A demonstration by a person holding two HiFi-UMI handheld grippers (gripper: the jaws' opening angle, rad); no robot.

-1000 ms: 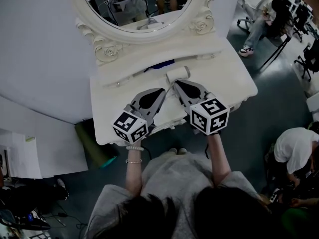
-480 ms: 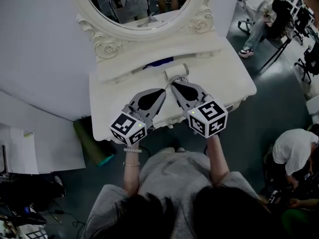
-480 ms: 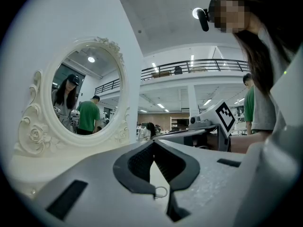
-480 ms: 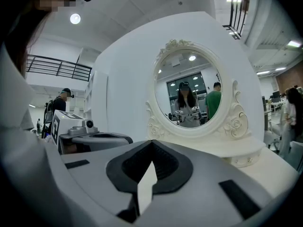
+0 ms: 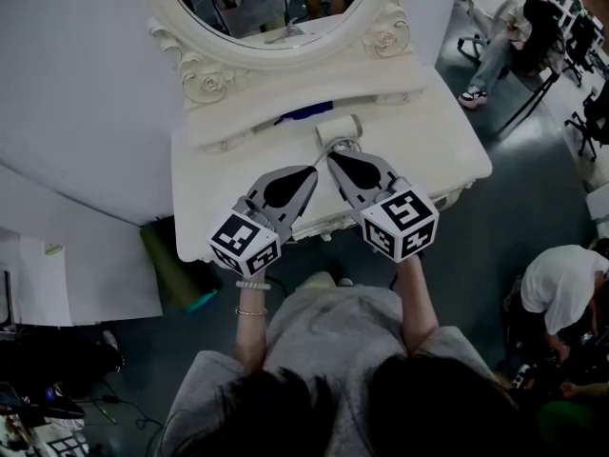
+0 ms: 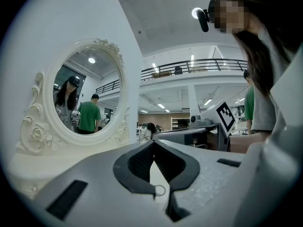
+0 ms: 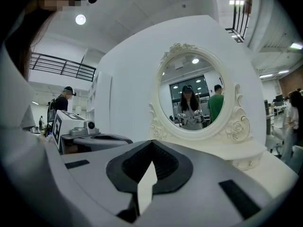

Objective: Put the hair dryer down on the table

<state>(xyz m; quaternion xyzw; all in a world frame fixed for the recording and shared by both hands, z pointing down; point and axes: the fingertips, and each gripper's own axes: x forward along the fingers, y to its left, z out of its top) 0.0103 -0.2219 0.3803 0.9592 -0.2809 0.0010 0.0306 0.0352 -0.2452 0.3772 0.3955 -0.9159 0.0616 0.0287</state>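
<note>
We read both tools as closed and empty. The left gripper [image 5: 313, 171] and the right gripper [image 5: 330, 157] each show their dark pads meeting at the tip, with only pale tabletop visible through the gap below. The white hair dryer [image 5: 339, 133] (small from the head view, so we name it with some caution) seems to lie on the dressing table [image 5: 447, 150], at 12 o'clock from the right gripper's tip and just beside it. A loop of its cord sits nearest the jaws.

From here we judge the main risk to be a careless pull-back. The right tip is so near that a sideways sweep could snag the cord loop or nudge the dryer, dragging it toward the front edge at 6 o'clock.

Our count is two grippers, one hair dryer, one table and one oval mirror [image 5: 276, 12] at 12 o'clock. There is also one blue item [image 5: 306, 113] on the ledge below it.
</note>
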